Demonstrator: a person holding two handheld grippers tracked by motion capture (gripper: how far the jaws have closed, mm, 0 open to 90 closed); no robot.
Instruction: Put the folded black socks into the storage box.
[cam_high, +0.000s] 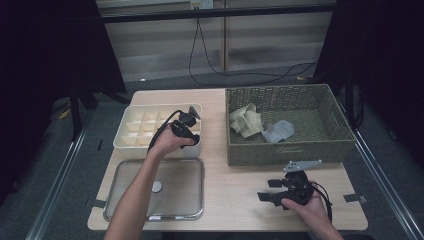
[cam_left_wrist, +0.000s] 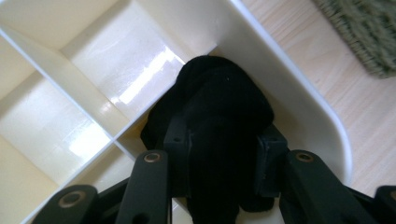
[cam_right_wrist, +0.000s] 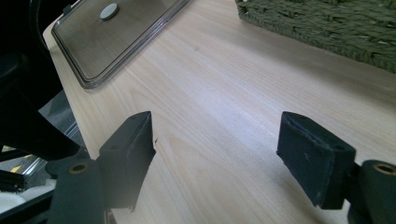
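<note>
My left gripper (cam_high: 192, 114) hangs over the near right corner of the cream divided box (cam_high: 131, 141), shut on a rolled black sock (cam_left_wrist: 219, 116). In the left gripper view the sock sits between the pads (cam_left_wrist: 176, 140), its end down in a corner compartment of the divided box (cam_left_wrist: 289, 79). My right gripper (cam_high: 268, 190) rests low over the wooden table near the front right, open, with nothing between its jaws; its pads (cam_right_wrist: 315, 156) frame bare table (cam_right_wrist: 224, 107).
A green woven basket (cam_high: 287, 150) at the right holds a beige sock (cam_high: 246, 120) and a grey sock (cam_high: 278, 131). The clear lid (cam_high: 185, 172) with a round knob lies flat at the front left. Cables trail on the floor beyond the table.
</note>
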